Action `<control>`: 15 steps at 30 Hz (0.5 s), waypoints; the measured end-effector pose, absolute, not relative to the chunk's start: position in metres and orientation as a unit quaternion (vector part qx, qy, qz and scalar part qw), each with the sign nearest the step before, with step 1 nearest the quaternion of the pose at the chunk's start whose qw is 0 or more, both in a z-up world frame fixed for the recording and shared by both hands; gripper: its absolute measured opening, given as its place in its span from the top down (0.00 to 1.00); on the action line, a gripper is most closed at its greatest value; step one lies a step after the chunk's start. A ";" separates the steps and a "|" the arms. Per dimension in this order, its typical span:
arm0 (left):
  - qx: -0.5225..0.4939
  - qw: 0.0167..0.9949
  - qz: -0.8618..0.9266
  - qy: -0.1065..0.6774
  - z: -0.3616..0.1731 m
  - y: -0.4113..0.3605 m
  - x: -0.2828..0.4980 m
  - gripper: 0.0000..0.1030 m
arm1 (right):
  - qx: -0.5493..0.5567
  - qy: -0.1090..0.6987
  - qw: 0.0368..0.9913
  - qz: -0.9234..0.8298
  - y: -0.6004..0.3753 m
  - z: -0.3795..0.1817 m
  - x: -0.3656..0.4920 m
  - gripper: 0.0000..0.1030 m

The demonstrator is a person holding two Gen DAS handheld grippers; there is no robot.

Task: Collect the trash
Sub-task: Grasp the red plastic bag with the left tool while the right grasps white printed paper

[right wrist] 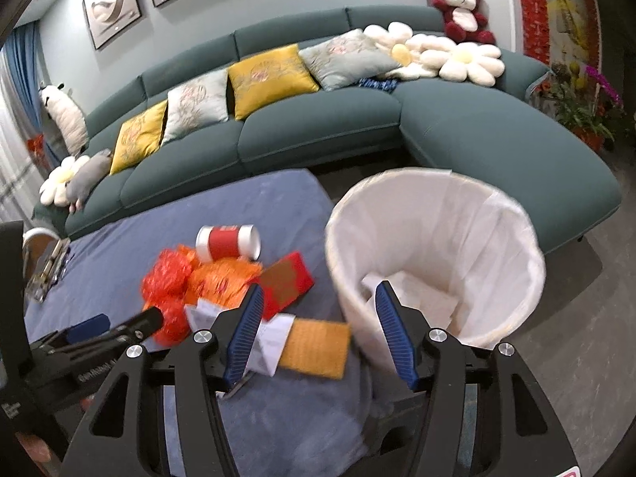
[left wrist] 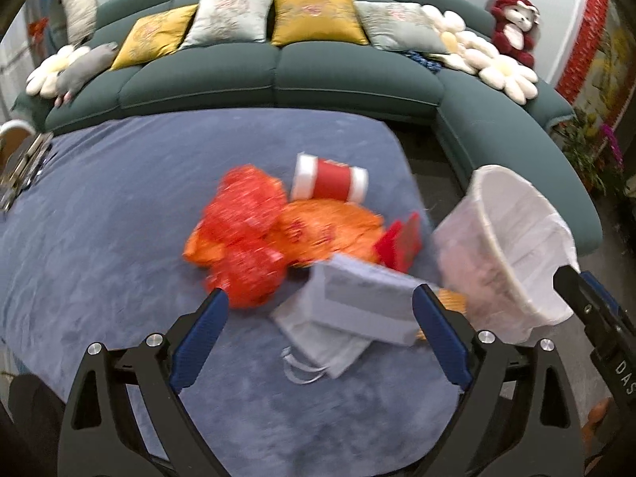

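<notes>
I see a blue-grey cloth (left wrist: 119, 218) on the table, plain, with no pattern. On it lie red crumpled wrappers (left wrist: 246, 214) with small white marks, an orange wrapper (left wrist: 330, 230), a red cup (left wrist: 330, 179) with white ends, a red packet (right wrist: 286, 282) and a mustard-yellow square (right wrist: 316, 348). The small paper bag (left wrist: 357, 310) is pale grey-blue. My bin (right wrist: 437, 238) has a white liner. My gripper pads (right wrist: 248, 330) are blue and ribbed, on black arms. The sofa (right wrist: 318, 135) is dark teal.

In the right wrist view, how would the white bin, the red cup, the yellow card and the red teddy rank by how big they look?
Largest to smallest, as they appear:
1. white bin, by far, though it is also nearest the camera
2. yellow card
3. red cup and red teddy, too alike to separate; the teddy sits far back on the sofa
</notes>
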State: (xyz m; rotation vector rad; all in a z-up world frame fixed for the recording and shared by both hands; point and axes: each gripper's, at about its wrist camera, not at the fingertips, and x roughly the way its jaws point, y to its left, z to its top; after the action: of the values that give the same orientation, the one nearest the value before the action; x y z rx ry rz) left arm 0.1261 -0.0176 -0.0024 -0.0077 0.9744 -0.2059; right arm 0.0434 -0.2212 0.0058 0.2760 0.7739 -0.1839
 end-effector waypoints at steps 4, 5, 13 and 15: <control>-0.013 0.875 -0.085 0.476 -0.011 0.003 0.123 0.14 | 0.130 0.391 0.908 -0.080 -0.205 -0.007 0.043 0.45; -0.015 0.874 -0.083 0.478 -0.013 0.007 0.122 0.14 | 0.129 0.395 0.906 -0.075 -0.201 -0.012 0.044 0.45; -0.020 0.869 -0.064 0.491 -0.034 0.030 0.127 0.14 | 0.116 0.426 0.896 -0.050 -0.173 -0.040 0.055 0.45; -0.024 0.867 -0.060 0.495 -0.040 0.034 0.131 0.14 | 0.112 0.433 0.893 -0.044 -0.168 -0.046 0.060 0.45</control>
State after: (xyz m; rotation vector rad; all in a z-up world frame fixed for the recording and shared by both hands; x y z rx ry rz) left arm 0.1310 0.0341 -0.0402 -0.0502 1.0358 -0.1264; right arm 0.0605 -0.1676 -0.0465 0.2332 0.8981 -0.0902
